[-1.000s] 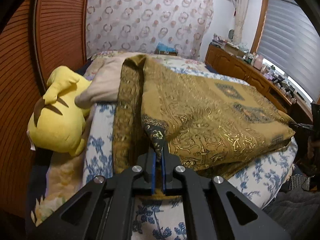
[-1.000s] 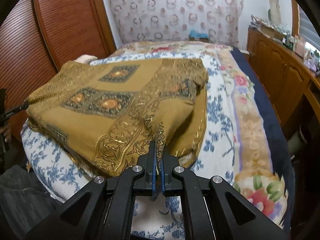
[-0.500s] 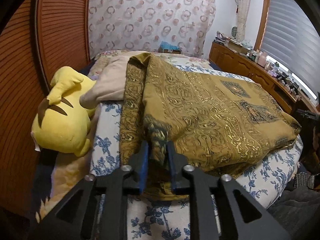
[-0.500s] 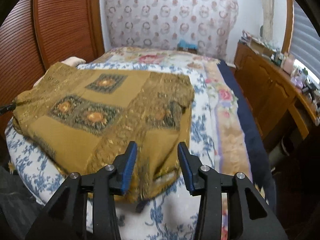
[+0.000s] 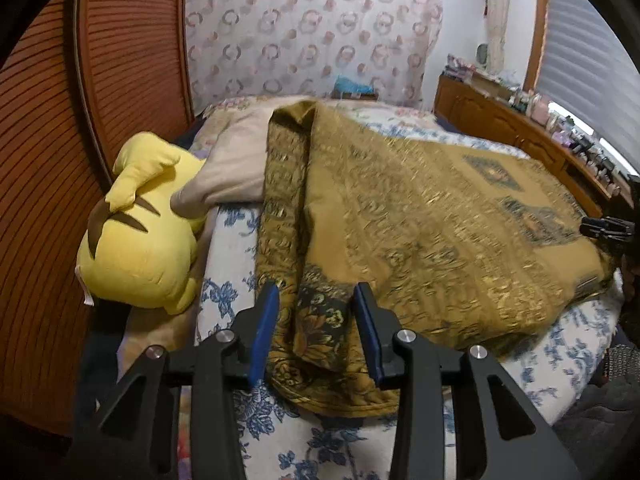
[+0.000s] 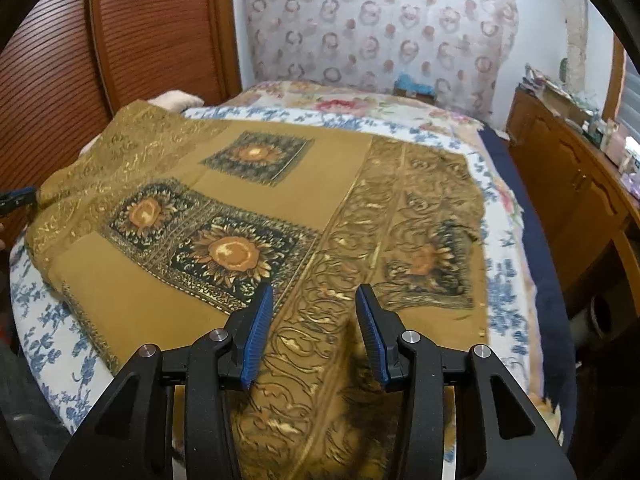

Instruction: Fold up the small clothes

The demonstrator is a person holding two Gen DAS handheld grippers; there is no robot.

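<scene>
Here the cloth [image 5: 420, 216], a mustard-gold patterned garment, lies spread flat on the bed [image 5: 304, 440], over its blue-flowered cover. Its long axis runs across the bed, from the side by the plush [image 5: 136, 240] toward the side by the dresser [image 6: 568, 184].

The left gripper [image 5: 316, 320] has its jaws apart, and between them lies a dark-patterned corner of the cloth; whether either pad touches it I cannot tell. The right gripper [image 6: 314, 320] is likewise spread wide, hovering over the scroll-patterned border band with nothing clamped.

The left view shows what the right cannot: the yellow plush against the wooden wall panel [image 5: 60, 140], and a beige pillow [image 5: 232, 168] just beside the plush, its edge tucked under a folded strip of cloth that points toward the curtain [image 5: 312, 32]. That view is blurred over the cloth's middle.

The right view shows the cloth's face: three dark squares with sunflower medallions on the half nearer the plush side, and a fourth square on the end nearest the dresser. It also shows the navy edge of the bedding [image 6: 548, 300] between the cloth and the dresser.
</scene>
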